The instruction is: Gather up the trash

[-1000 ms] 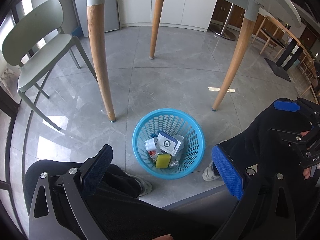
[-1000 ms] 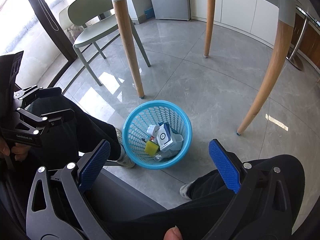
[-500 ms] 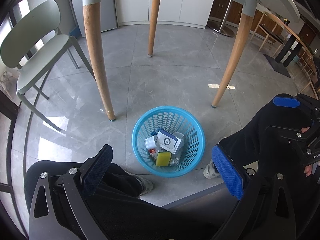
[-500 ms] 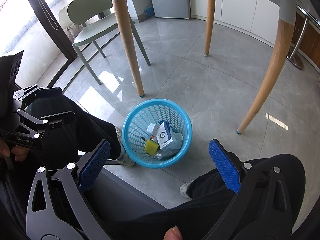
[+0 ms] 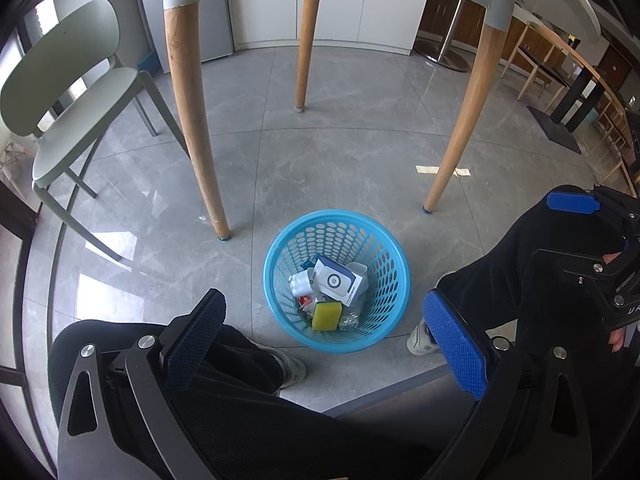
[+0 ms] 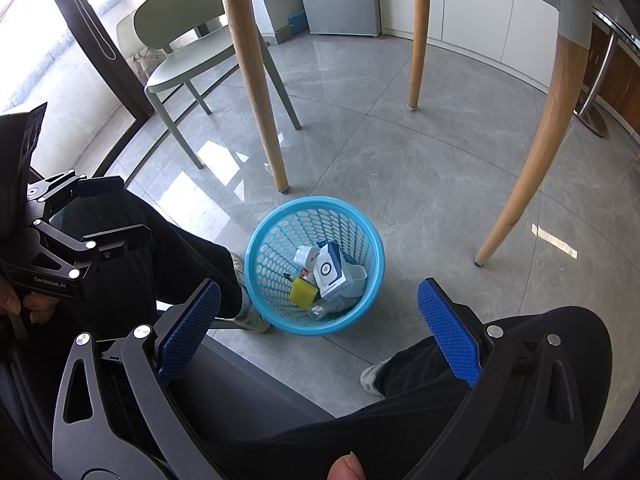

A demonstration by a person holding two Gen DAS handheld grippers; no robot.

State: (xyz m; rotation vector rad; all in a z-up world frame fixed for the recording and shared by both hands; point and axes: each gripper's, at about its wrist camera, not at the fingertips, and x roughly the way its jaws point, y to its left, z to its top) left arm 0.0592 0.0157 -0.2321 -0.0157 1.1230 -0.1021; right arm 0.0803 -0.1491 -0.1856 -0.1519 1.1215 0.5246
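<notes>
Since both the left gripper and right gripper stand wide apart and empty, we judge the perforated basket light, somewhat flexible, best taken at its rim.

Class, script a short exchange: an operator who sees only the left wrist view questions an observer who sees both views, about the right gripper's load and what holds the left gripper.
Operator: Is the right gripper carrying anything?
Observer: No. The right gripper has its jaws wide apart, with only the blue basket showing between them.
Operator: What holds my left gripper?
Observer: A hand wraps the left gripper under its body, which is printed GenRobot.AI.
</notes>
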